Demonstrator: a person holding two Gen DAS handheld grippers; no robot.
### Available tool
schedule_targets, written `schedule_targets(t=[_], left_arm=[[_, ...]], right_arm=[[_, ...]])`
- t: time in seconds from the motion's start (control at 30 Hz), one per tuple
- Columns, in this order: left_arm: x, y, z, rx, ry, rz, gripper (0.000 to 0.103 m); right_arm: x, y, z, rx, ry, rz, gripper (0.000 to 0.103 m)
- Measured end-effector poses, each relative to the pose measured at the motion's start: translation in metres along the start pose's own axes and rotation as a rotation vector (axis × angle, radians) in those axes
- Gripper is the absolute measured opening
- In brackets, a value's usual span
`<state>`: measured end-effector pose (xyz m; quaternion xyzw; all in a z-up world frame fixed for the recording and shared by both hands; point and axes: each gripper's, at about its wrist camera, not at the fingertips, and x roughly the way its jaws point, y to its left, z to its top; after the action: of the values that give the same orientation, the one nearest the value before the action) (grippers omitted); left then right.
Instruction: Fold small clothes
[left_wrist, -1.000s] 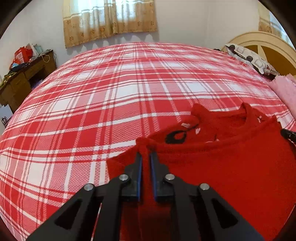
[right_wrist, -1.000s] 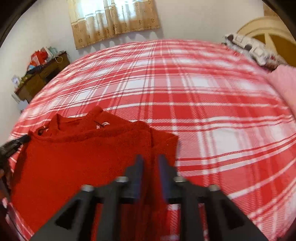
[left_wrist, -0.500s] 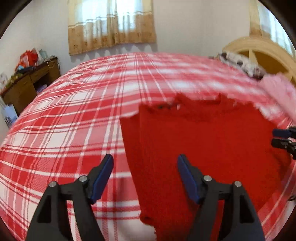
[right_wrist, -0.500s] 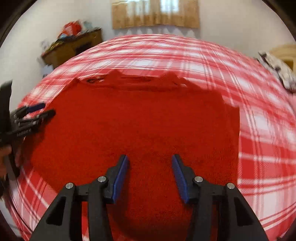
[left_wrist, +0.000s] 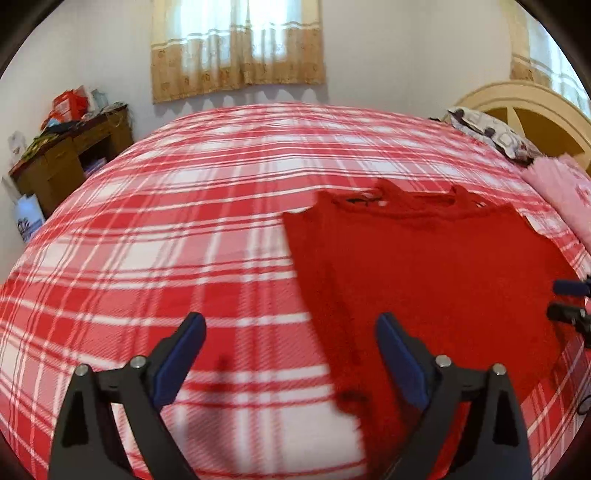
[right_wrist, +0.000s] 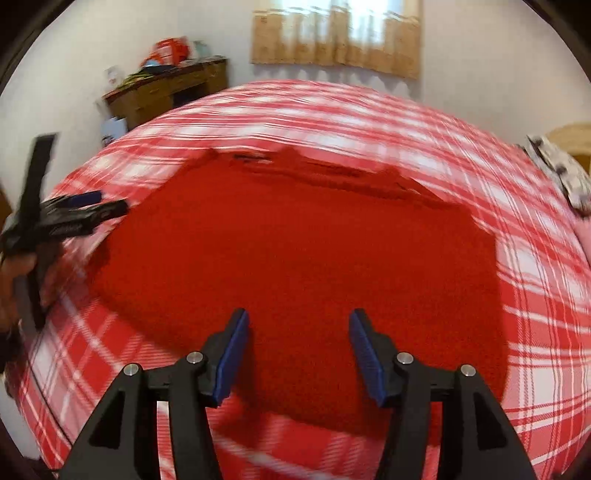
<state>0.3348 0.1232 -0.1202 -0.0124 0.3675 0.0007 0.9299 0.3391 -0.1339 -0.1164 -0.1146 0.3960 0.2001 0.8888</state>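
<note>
A red knitted garment (left_wrist: 424, 273) lies flat on the red-and-white plaid bed (left_wrist: 184, 240), its neckline toward the far side. My left gripper (left_wrist: 290, 325) hovers over the garment's left edge, jaws still opening wide, nothing between them. In the right wrist view the same garment (right_wrist: 295, 251) fills the middle. My right gripper (right_wrist: 299, 321) hangs above its near hem, jaws opening, nothing held. The left gripper (right_wrist: 92, 210) shows at the garment's left side, held by a hand. The right gripper's tips (left_wrist: 569, 299) show at the far right edge of the left wrist view.
A wooden desk (left_wrist: 70, 162) with clutter stands left of the bed. A curtained window (left_wrist: 236, 48) is on the far wall. A patterned pillow (left_wrist: 491, 133), a pink cloth (left_wrist: 565, 192) and a cream headboard (left_wrist: 535, 107) lie at the right.
Both grippers let go of the garment's sides and opened. The garment now lies flat. The left gripper drew off to the left; the right gripper swung round to the near hem.
</note>
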Motion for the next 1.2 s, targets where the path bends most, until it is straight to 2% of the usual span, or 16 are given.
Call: schedule_targets(t=[0.13,0.23,0.4,0.53,0.7,0.97,1.07,1.2], left_arm=[[0.002,0.029,-0.005,-0.095,0.02,-0.01,0.096],[0.004,0.045,-0.008,-0.185,0.026,-0.053,0.096],[0.008,0.048,-0.013,-0.23,0.032,-0.113,0.096],[0.009,0.051,-0.014,-0.237,0.037,-0.16,0.096],[0.012,0.052,-0.014,-0.244,0.052,-0.204,0.096],[0.024,0.035,0.007,-0.25,0.028,-0.314,0.096],[0.039,0.023,0.017,-0.23,0.049,-0.339,0.096],[0.05,0.014,0.025,-0.214,0.051,-0.334,0.095]], right_arm=[[-0.005,0.053,0.001,-0.124,-0.033,0.033,0.062],[0.0,0.099,-0.003,-0.258,-0.043,0.031,0.062],[0.01,0.142,-0.008,-0.386,-0.057,0.006,0.062],[0.021,0.158,-0.005,-0.422,-0.063,-0.008,0.062],[0.035,0.179,-0.002,-0.484,-0.102,-0.096,0.062],[0.041,0.18,-0.002,-0.461,-0.115,-0.123,0.062],[0.038,0.176,-0.005,-0.436,-0.111,-0.108,0.056],[0.038,0.179,-0.006,-0.431,-0.111,-0.099,0.049]])
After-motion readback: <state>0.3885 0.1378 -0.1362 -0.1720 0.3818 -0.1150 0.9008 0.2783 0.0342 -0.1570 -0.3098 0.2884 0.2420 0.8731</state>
